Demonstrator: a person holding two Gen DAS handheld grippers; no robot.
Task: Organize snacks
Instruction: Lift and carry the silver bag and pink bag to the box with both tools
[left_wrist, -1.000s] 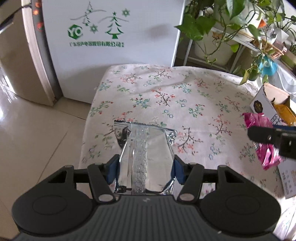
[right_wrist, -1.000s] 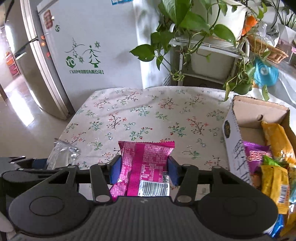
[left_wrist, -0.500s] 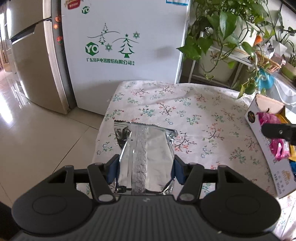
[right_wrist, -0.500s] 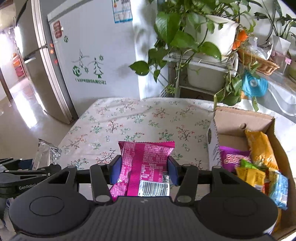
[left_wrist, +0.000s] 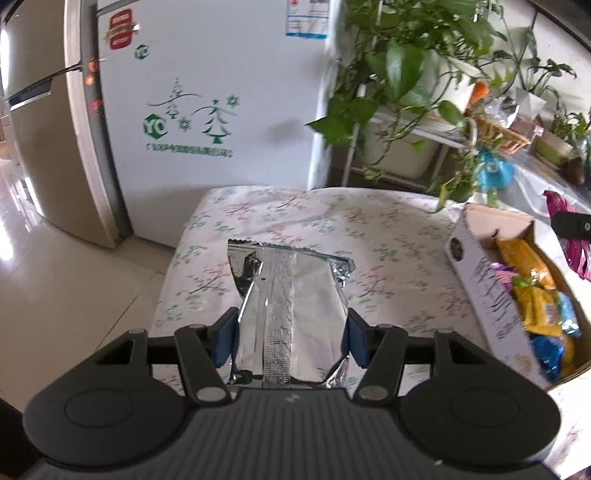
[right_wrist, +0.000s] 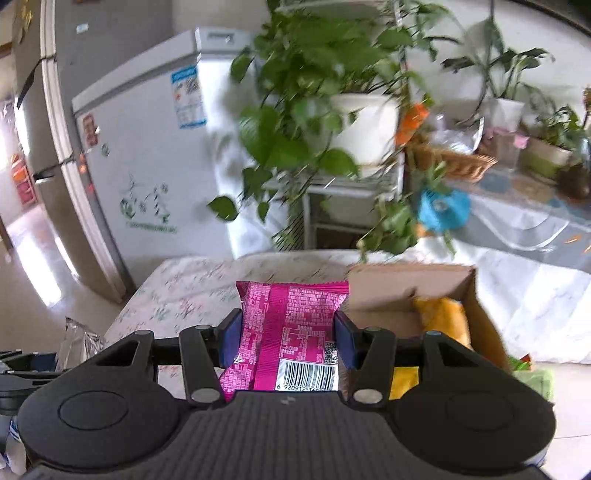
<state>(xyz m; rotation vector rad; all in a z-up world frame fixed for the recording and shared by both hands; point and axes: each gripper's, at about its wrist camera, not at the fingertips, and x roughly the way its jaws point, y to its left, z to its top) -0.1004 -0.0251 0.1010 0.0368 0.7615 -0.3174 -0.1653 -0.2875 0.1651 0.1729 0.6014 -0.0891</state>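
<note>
The box (left_wrist: 491, 280) already holds several snacks — two remain: left gripper (left_wrist: 291, 334) clamps a foil bag (left_wrist: 291, 295), right gripper (right_wrist: 286, 338) a pink pack (right_wrist: 291, 317).

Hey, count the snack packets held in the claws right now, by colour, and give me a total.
Silver packet, held in the left claw: 1
Pink packet, held in the right claw: 1
Total held: 2
The cardboard box holds more packets, too overlapped to count.
</note>
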